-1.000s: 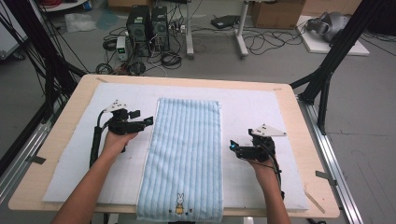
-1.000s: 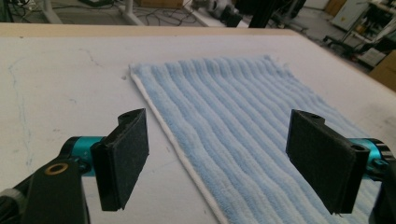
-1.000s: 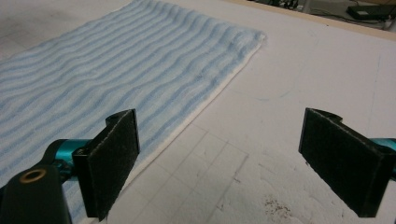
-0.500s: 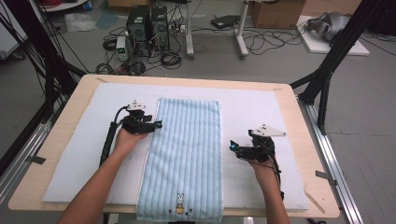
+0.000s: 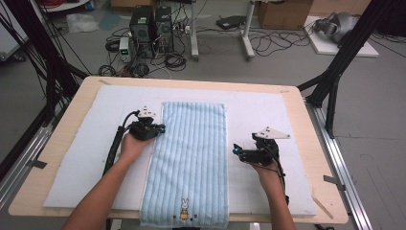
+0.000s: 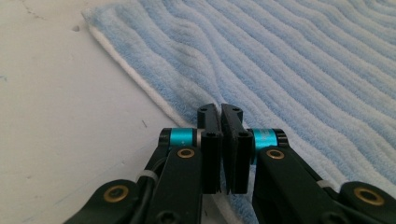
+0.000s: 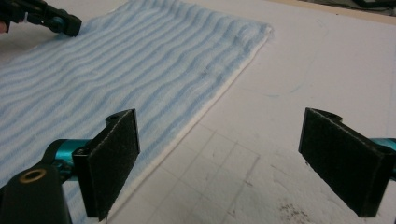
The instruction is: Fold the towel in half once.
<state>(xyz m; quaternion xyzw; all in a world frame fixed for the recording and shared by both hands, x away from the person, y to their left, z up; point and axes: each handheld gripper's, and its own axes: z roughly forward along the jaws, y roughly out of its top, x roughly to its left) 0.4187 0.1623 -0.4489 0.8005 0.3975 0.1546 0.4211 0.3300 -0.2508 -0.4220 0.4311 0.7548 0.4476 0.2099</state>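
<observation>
From the high view, a blue striped towel [image 5: 189, 165] lies flat along the middle of a white mat [image 5: 72, 177] on a wooden table [image 5: 316, 143], its near end with a small rabbit figure hanging at the table's front edge. The left gripper [image 5: 160, 128] sits at the towel's left edge, toward the far end. The right gripper [image 5: 235, 151] rests on the mat just beside the towel's right edge, about halfway along it.

In the left gripper view, the left gripper [image 6: 220, 123] has its jaws just closed, pressed together right at the towel's [image 6: 289, 70] white-trimmed edge; whether any cloth is pinched between them I cannot tell.

In the right gripper view, the right gripper [image 7: 219, 154] has its jaws wide apart over the bare mat [image 7: 303, 70], with the towel's [image 7: 116, 65] edge running just inside the left jaw. The other gripper shows at the far top left corner.
</observation>
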